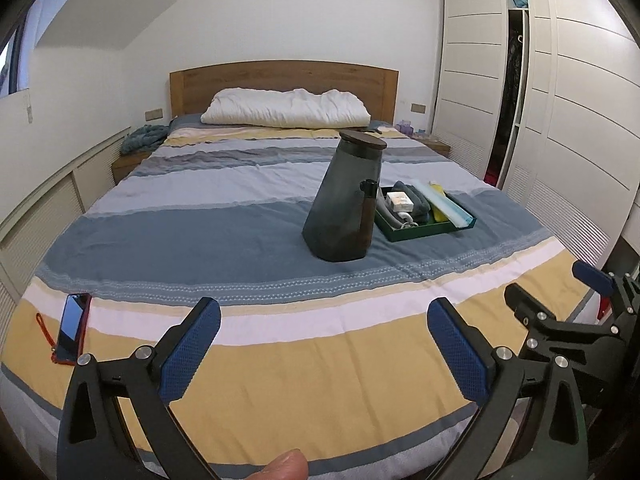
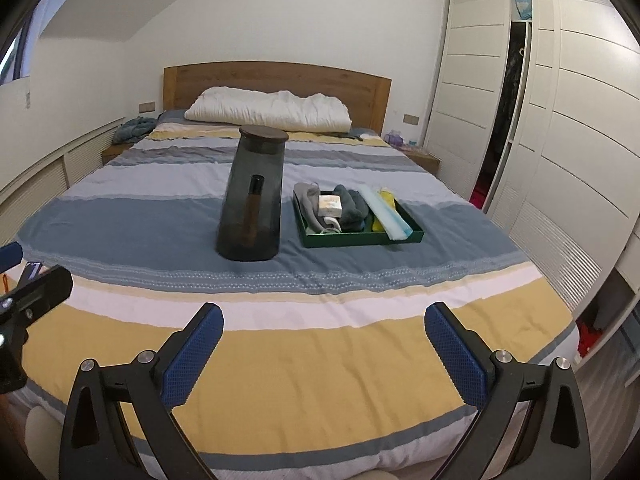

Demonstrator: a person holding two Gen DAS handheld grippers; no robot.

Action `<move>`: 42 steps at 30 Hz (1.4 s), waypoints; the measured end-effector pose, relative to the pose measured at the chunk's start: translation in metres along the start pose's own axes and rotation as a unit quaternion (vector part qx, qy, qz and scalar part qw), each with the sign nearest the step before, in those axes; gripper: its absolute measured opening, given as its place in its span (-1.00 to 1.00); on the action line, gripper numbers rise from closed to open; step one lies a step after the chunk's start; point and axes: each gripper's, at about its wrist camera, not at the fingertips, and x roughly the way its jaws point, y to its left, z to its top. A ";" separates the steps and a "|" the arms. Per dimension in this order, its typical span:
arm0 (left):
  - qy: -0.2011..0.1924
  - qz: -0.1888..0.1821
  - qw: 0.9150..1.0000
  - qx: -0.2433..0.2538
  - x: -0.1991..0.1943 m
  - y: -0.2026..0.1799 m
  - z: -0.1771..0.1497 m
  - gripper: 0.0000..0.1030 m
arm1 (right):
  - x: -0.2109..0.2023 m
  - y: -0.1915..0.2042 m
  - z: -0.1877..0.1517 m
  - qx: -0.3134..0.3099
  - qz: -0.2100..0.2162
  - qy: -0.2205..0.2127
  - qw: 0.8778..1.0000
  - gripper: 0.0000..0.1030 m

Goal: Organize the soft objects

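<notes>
My left gripper [image 1: 324, 354]: jaws apart, empty.
My right gripper [image 2: 324, 354]: jaws apart, empty.
Soft cloths [image 2: 352, 204]: in green tray [image 2: 360, 240], ahead on bed, right of dark jug [image 2: 252, 208].
Nearer: my right gripper.

A dark jug [image 1: 344, 200] stands mid-bed, a phone [image 1: 72, 329] (red-cased) lying well apart.

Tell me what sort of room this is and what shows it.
A bedroom, most likely: a bed with a wooden headboard and white pillow, plus a tall wardrobe along the wall beside it.
</notes>
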 end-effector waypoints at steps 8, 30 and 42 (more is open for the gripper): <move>0.008 -0.007 1.000 0.003 -0.004 -0.002 -0.005 0.97 | 0.000 0.004 0.003 -0.009 -0.004 -0.004 1.000 0.99; -0.001 0.003 1.000 0.016 -0.011 -0.007 -0.008 0.97 | 0.010 0.001 0.005 -0.004 -0.008 0.001 1.000 0.99; -0.006 0.002 1.000 0.022 -0.015 -0.008 -0.007 0.97 | 0.009 0.002 0.003 -0.006 -0.008 -0.006 1.000 0.99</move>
